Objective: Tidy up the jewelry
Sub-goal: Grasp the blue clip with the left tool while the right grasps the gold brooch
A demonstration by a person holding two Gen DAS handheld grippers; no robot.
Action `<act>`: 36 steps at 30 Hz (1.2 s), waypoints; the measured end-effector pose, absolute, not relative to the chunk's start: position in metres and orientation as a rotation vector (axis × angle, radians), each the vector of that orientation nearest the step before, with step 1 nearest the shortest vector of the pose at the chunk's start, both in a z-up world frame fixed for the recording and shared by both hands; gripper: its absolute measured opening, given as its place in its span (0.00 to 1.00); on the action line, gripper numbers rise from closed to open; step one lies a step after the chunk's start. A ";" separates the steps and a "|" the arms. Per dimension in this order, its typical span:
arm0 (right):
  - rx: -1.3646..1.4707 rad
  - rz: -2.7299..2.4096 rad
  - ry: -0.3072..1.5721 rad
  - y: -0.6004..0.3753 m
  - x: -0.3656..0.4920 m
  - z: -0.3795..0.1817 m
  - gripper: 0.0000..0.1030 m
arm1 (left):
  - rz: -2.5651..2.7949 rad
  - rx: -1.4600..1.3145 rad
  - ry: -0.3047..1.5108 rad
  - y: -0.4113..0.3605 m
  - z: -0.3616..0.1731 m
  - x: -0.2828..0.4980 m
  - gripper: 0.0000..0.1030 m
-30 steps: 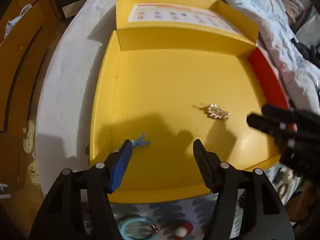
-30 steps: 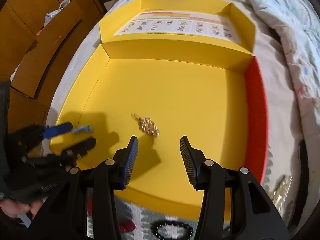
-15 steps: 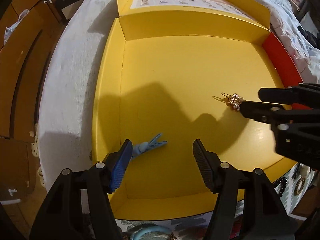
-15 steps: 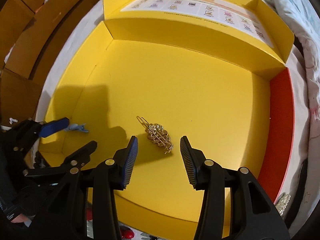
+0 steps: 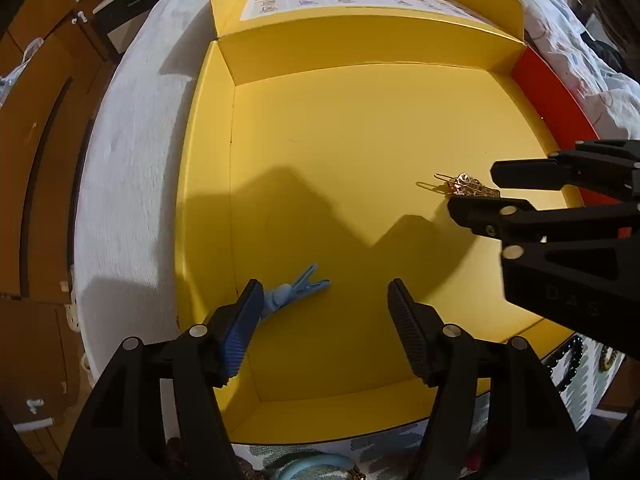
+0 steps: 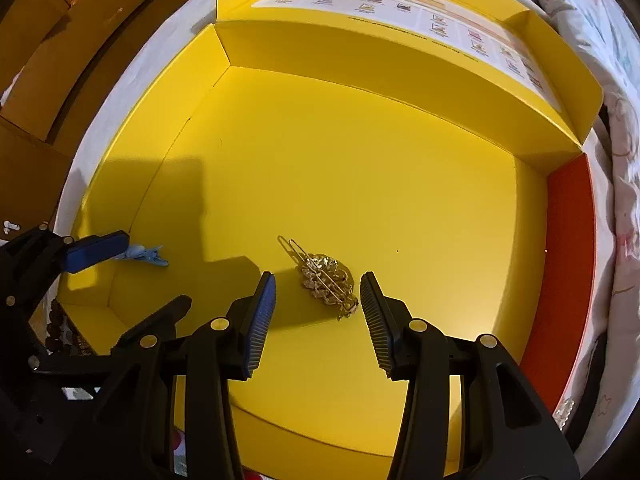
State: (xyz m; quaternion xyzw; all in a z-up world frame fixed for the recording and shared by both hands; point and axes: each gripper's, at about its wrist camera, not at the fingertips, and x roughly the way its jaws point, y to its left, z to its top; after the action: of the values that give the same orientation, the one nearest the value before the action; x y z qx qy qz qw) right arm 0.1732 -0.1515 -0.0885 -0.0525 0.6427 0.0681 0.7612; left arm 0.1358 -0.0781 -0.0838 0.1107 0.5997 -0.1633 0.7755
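Note:
A gold hair clip (image 6: 327, 276) lies on the floor of the yellow box (image 6: 360, 184), between the open jaws of my right gripper (image 6: 318, 312). It also shows in the left wrist view (image 5: 466, 186), with the right gripper (image 5: 476, 190) around it. A small blue clip (image 5: 294, 290) lies near the box's left wall, touching or just by the blue left pad of my open left gripper (image 5: 322, 312). The blue clip (image 6: 146, 255) and the left gripper (image 6: 132, 272) show at the left of the right wrist view.
The box (image 5: 360, 128) has a raised back flap with a printed sheet (image 5: 352, 0) and a red right wall (image 5: 552, 96). It rests on a white bedspread (image 5: 132, 152). Dark beads (image 5: 568, 360) and a teal ring (image 5: 316, 470) lie outside the front edge. Wooden furniture stands at left.
Both grippers have moved forward and lower into the box. The right gripper now has the gold clip between its jaws; the left gripper has come closer to the blue clip.

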 end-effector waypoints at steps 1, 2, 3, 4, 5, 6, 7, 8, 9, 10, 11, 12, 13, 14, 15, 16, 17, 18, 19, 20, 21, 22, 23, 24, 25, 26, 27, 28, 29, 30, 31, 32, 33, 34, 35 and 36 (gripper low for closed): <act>-0.115 0.146 1.401 -0.151 0.174 -0.090 0.46 | -0.359 0.234 1.293 -0.077 -0.081 0.136 0.63; -0.113 0.148 1.403 -0.152 0.175 -0.090 0.46 | -0.361 0.232 1.288 -0.077 -0.079 0.138 0.63; -0.110 0.152 1.402 -0.152 0.175 -0.090 0.46 | -0.361 0.238 1.279 -0.077 -0.077 0.137 0.64; -0.107 0.153 1.403 -0.153 0.175 -0.090 0.46 | -0.363 0.247 1.276 -0.075 -0.078 0.137 0.64; -0.104 0.149 1.403 -0.153 0.177 -0.091 0.46 | -0.364 0.252 1.276 -0.075 -0.079 0.137 0.64; -0.102 0.147 1.402 -0.153 0.177 -0.091 0.46 | -0.365 0.252 1.279 -0.074 -0.080 0.137 0.64; -0.100 0.146 1.402 -0.153 0.178 -0.091 0.46 | -0.363 0.258 1.284 -0.074 -0.082 0.137 0.64; -0.099 0.145 1.402 -0.154 0.178 -0.091 0.46 | -0.359 0.273 1.283 -0.076 -0.083 0.136 0.64; -0.099 0.144 1.400 -0.154 0.177 -0.091 0.46 | -0.358 0.289 1.280 -0.079 -0.084 0.137 0.64; -0.098 0.143 1.398 -0.154 0.177 -0.090 0.46 | -0.366 0.295 1.287 -0.082 -0.087 0.135 0.64; -0.095 0.141 1.395 -0.155 0.177 -0.089 0.46 | -0.363 0.301 1.292 -0.084 -0.088 0.136 0.64; -0.094 0.141 1.394 -0.155 0.177 -0.088 0.46 | -0.352 0.310 1.290 -0.087 -0.089 0.134 0.64; -0.091 0.143 1.392 -0.156 0.176 -0.086 0.46 | -0.347 0.320 1.288 -0.088 -0.090 0.134 0.64; -0.089 0.143 1.390 -0.156 0.174 -0.086 0.46 | -0.347 0.317 1.286 -0.088 -0.091 0.134 0.64; -0.091 0.141 1.387 -0.156 0.175 -0.086 0.46 | -0.349 0.311 1.287 -0.086 -0.091 0.135 0.64; -0.091 0.141 1.384 -0.157 0.174 -0.085 0.46 | -0.350 0.310 1.285 -0.086 -0.091 0.135 0.62; -0.090 0.143 1.384 -0.158 0.173 -0.085 0.46 | -0.349 0.310 1.284 -0.084 -0.092 0.136 0.61; -0.096 0.145 1.386 -0.156 0.172 -0.087 0.46 | -0.349 0.304 1.284 -0.084 -0.092 0.136 0.61; -0.103 0.144 1.387 -0.157 0.172 -0.088 0.46 | -0.345 0.304 1.282 -0.084 -0.092 0.136 0.60; -0.116 0.141 1.389 -0.156 0.172 -0.090 0.46 | -0.347 0.297 1.283 -0.084 -0.093 0.135 0.57; -0.119 0.138 1.390 -0.155 0.172 -0.091 0.46 | -0.351 0.286 1.287 -0.084 -0.093 0.135 0.54; -0.117 0.139 1.389 -0.155 0.172 -0.092 0.46 | -0.357 0.271 1.295 -0.082 -0.093 0.137 0.53; -0.117 0.141 1.389 -0.154 0.173 -0.092 0.46 | -0.365 0.260 1.302 -0.081 -0.093 0.138 0.49; -0.130 0.138 1.390 -0.153 0.173 -0.094 0.46 | -0.371 0.246 1.308 -0.080 -0.093 0.138 0.47; -0.136 0.136 1.391 -0.153 0.174 -0.095 0.46 | -0.369 0.243 1.307 -0.080 -0.093 0.138 0.47; -0.141 0.135 1.390 -0.153 0.174 -0.096 0.46 | -0.367 0.243 1.306 -0.081 -0.093 0.138 0.47; -0.144 0.135 1.388 -0.153 0.174 -0.096 0.46 | -0.366 0.242 1.305 -0.081 -0.093 0.137 0.46; -0.144 0.134 1.388 -0.153 0.173 -0.096 0.46 | -0.365 0.239 1.304 -0.081 -0.093 0.139 0.46; -0.145 0.134 1.388 -0.153 0.173 -0.096 0.46 | -0.362 0.237 1.303 -0.082 -0.092 0.141 0.46; -0.150 0.134 1.388 -0.155 0.173 -0.097 0.46 | -0.359 0.234 1.301 -0.082 -0.092 0.142 0.42; -0.154 0.133 1.388 -0.154 0.173 -0.097 0.46 | -0.358 0.231 1.298 -0.081 -0.091 0.142 0.39; -0.165 0.131 1.386 -0.153 0.173 -0.097 0.46 | -0.372 0.220 1.303 -0.081 -0.091 0.143 0.27; -0.181 0.129 1.385 -0.152 0.174 -0.097 0.46 | -0.394 0.191 1.315 -0.080 -0.090 0.141 0.24; -0.194 0.127 1.384 -0.147 0.174 -0.098 0.46 | -0.400 0.183 1.322 -0.080 -0.090 0.141 0.24; -0.204 0.126 1.385 -0.145 0.173 -0.097 0.46 | -0.396 0.203 1.317 -0.082 -0.089 0.139 0.24; -0.208 0.124 1.385 -0.145 0.172 -0.097 0.46 | -0.394 0.220 1.311 -0.084 -0.089 0.138 0.24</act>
State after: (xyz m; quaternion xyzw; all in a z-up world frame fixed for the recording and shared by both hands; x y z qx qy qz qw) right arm 0.1718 -0.1449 -0.0972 -0.0957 0.6369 0.0569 0.7629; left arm 0.1378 -0.0838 -0.0892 0.1014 0.6044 -0.1814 0.7691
